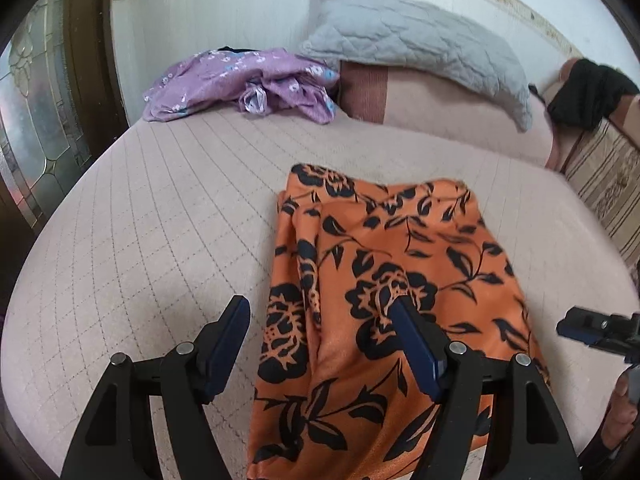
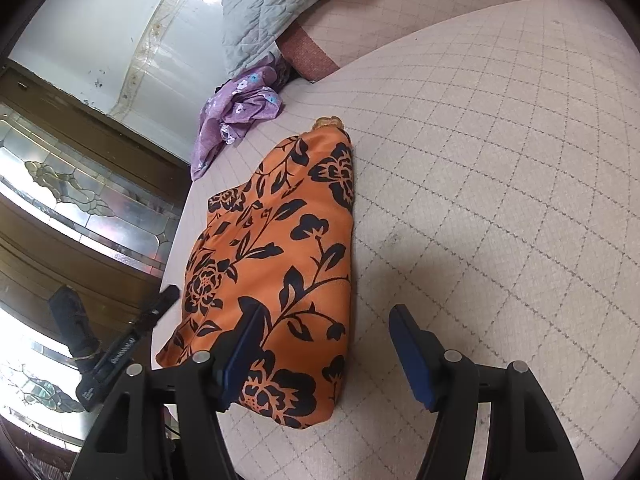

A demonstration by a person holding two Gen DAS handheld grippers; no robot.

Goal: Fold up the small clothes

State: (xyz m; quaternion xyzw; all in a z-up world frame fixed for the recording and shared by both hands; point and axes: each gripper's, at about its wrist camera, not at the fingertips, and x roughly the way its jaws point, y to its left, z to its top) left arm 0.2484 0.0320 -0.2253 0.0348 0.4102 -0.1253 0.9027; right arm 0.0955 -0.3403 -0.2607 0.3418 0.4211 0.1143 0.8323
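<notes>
An orange garment with a black flower print [image 1: 400, 248] [image 2: 280, 240] lies folded and flat on the quilted bed [image 1: 160, 200] [image 2: 500, 200]. My left gripper [image 1: 318, 306] hangs open just above the garment's near left edge; one finger is over the cloth, the other over bare bed. My right gripper [image 2: 327, 313] is open too and straddles the garment's near right edge the same way. Neither pair of pads presses on the fabric. Each gripper shows at the edge of the other's view: the right gripper [image 1: 592, 328] and the left gripper [image 2: 132, 340].
A crumpled purple flowered garment [image 1: 240, 80] [image 2: 236, 120] lies at the far end of the bed. Beside it a grey quilted pillow [image 1: 420, 40] [image 2: 272, 4] rests on a pink bolster. A black cloth [image 1: 588, 92] hangs at far right. A wooden glass-paned door [image 1: 40, 100] [image 2: 80, 184] stands left.
</notes>
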